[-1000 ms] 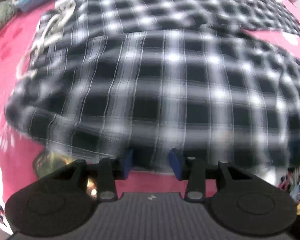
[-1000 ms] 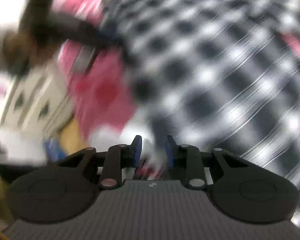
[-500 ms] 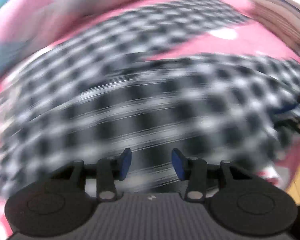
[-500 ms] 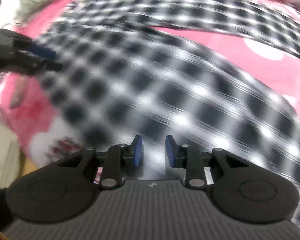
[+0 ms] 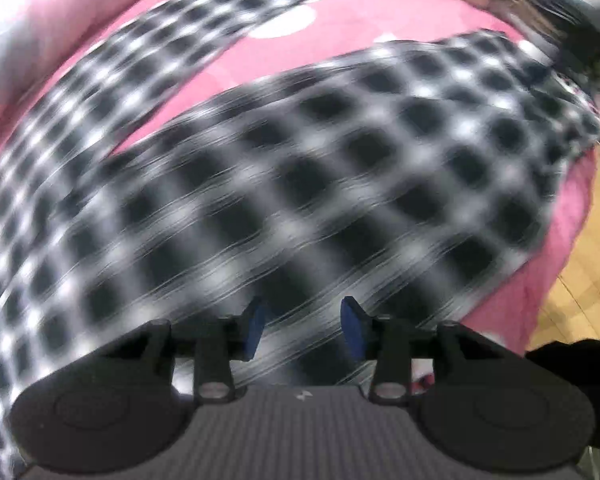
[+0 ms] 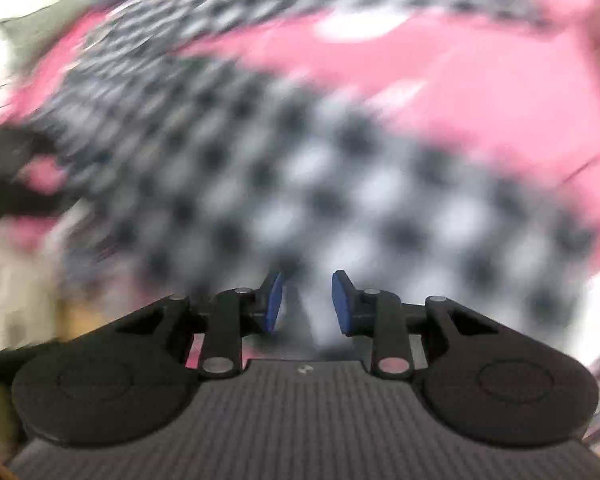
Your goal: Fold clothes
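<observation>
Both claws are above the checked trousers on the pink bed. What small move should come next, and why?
Probably lower the left claw onto the checked trousers and pinch an edge: nothing is gripped, the right claw is opening, and both views are blurred.

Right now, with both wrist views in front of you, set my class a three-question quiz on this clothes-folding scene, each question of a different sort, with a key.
1. True or false: the checked garment lies on a pink cover.
2. Multiple choice: the pads of the left gripper are: A red, B blue, C green.
3. Short answer: past the cover's edge, at the right of the left wrist view, what shows?

Key:
1. True.
2. B.
3. A yellowish floor.
</observation>
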The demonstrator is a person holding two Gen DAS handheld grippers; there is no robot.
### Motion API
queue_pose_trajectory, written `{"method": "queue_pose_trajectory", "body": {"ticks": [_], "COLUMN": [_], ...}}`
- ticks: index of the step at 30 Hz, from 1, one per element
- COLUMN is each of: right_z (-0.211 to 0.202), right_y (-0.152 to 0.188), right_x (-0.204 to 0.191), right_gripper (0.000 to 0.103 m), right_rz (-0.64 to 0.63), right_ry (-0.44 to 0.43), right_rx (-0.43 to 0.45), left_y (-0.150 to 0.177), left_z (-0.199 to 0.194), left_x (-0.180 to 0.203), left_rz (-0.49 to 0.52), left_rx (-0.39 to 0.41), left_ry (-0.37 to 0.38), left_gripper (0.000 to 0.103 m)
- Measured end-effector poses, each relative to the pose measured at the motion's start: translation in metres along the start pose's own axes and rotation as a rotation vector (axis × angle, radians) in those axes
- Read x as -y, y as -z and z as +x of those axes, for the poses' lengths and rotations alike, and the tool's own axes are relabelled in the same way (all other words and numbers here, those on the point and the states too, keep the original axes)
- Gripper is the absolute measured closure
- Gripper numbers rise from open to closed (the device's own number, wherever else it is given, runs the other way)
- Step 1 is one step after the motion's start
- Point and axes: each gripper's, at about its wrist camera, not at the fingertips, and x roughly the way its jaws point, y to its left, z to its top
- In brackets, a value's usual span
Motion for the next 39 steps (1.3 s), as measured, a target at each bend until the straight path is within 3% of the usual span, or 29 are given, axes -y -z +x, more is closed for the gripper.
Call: {"method": "queue_pose_trajectory", "body": {"ticks": [2, 4, 7, 9, 11, 14, 15, 16, 17, 23, 27, 30, 31, 34, 35, 36, 39], "right_z": [0.000, 0.010, 0.024, 0.033, 0.044, 0.054, 0.056, 0.055, 0.053, 0.028, 0.052, 0.071, 0.069, 0.055, 0.044, 0.032, -0.001], "right_y": [-0.019, -0.029, -0.033, -0.039, -0.036, -0.031, -0.030, -0.031, -0.032, -0.043, -0.043, -0.037, -0.039, -0.041, -0.040, -0.038, -0.018], "right_x": [0.055, 0.096, 0.133, 0.152, 0.160, 0.155, 0.152, 0.150, 0.148, 0.157, 0.169, 0.181, 0.183, 0.179, 0.175, 0.170, 0.144], "right_gripper": [0.072, 0.065, 0.060, 0.057, 0.056, 0.060, 0.067, 0.094, 0.102, 0.103, 0.102, 0.092, 0.081, 0.080, 0.079, 0.079, 0.081], "right_rz": [-0.057, -0.127, -0.204, -0.224, -0.257, -0.333, -0.345, -0.335, -0.331, -0.348, -0.380, -0.370, -0.346, -0.349, -0.342, -0.327, -0.285], "right_ry": [0.112, 0.167, 0.168, 0.108, 0.041, 0.043, 0.050, 0.056, 0.065, 0.209, 0.271, 0.374, 0.402, 0.564, 0.576, 0.553, 0.281], "right_rx": [0.017, -0.021, -0.070, -0.117, -0.189, -0.253, -0.263, -0.267, -0.264, -0.177, -0.204, -0.228, -0.218, -0.178, -0.151, -0.119, -0.040], "left_y": [-0.003, 0.001, 0.008, 0.009, 0.010, 0.013, 0.014, 0.015, 0.016, 0.022, 0.026, 0.030, 0.031, 0.036, 0.037, 0.038, 0.041], "left_z": [0.012, 0.018, 0.022, 0.023, 0.023, 0.024, 0.024, 0.025, 0.024, 0.022, 0.021, 0.020, 0.019, 0.017, 0.016, 0.015, 0.012], "left_x": [0.014, 0.024, 0.034, 0.032, 0.030, 0.031, 0.031, 0.031, 0.032, 0.033, 0.034, 0.034, 0.035, 0.035, 0.034, 0.034, 0.033], "left_rz": [0.043, 0.076, 0.104, 0.070, 0.048, 0.037, 0.033, 0.029, 0.027, 0.026, 0.037, 0.041, 0.041, 0.043, 0.042, 0.041, 0.040], "left_rx": [-0.032, -0.055, -0.066, -0.078, -0.084, -0.087, -0.088, -0.089, -0.089, -0.100, -0.103, -0.103, -0.102, -0.096, -0.095, -0.093, -0.091], "left_ry": [0.018, -0.004, -0.047, -0.045, -0.044, -0.052, -0.054, -0.057, -0.061, -0.074, -0.078, -0.084, -0.086, -0.091, -0.092, -0.093, -0.096], "left_gripper": [0.060, 0.059, 0.058, 0.057, 0.056, 0.055, 0.055, 0.054, 0.054, 0.054, 0.054, 0.054, 0.054, 0.054, 0.054, 0.054, 0.054]}}
